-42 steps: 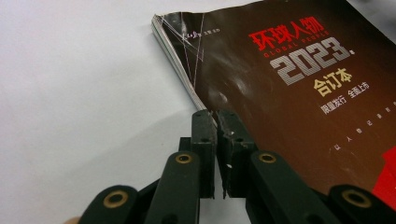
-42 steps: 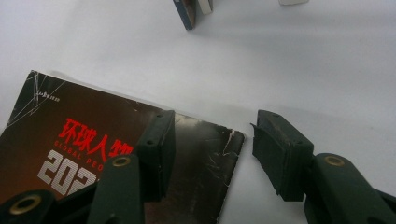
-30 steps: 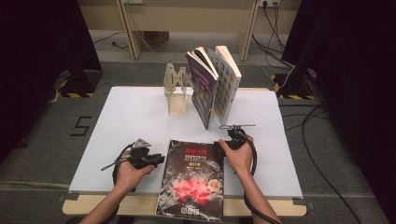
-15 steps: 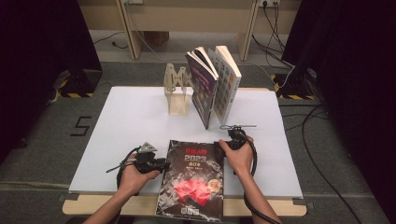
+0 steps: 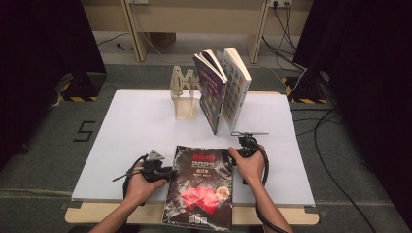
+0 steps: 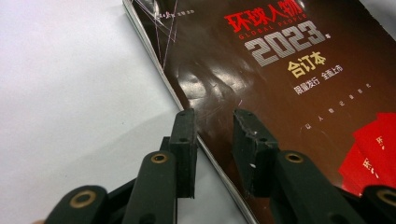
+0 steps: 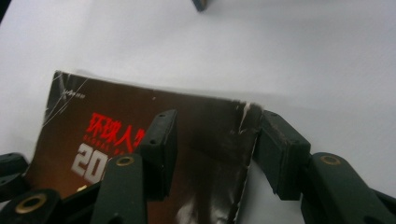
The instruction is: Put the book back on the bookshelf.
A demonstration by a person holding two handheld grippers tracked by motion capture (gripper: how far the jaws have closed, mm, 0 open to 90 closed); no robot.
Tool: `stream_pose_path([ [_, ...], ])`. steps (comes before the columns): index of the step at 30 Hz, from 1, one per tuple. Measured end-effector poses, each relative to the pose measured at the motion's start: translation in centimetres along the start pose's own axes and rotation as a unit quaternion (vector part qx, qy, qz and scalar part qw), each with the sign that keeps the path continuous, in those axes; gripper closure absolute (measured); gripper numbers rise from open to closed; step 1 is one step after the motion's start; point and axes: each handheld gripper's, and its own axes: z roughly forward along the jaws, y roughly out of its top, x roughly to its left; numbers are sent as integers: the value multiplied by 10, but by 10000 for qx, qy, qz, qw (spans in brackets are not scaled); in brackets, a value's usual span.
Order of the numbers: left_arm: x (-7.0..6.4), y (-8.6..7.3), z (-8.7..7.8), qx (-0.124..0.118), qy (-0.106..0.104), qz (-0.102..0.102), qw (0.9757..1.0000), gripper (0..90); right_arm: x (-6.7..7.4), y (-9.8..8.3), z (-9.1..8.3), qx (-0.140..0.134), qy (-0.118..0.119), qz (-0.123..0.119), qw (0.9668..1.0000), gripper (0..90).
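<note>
The dark glossy magazine [image 6: 280, 93] with red shapes on its cover says "GLOBAL PEOPLE" and "2023". Red Chinese words stand above. The grey floor mat [image 5: 53, 141] shows a "5".

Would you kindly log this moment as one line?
left gripper: open, astride magazine left edge, jaws just closing | right gripper: open, astride far right corner | magazine flat on table

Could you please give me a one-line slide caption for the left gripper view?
Left gripper straddling the near edge of the dark book.
</note>
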Motion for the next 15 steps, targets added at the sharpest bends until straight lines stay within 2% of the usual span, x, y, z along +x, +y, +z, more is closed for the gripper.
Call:
stream_pose_path([
  [5,0,-1,0,-19,10,-20,10000,697,1,0,-1,93,-12,-39,9999,529],
  [11,0,0,0,-13,8,-20,10000,702,1,-2,-3,163,-59,-69,9998,603],
  [15,-1,-1,0,-34,31,-12,10000,702,-2,-3,-4,218,38,-37,9997,614],
])
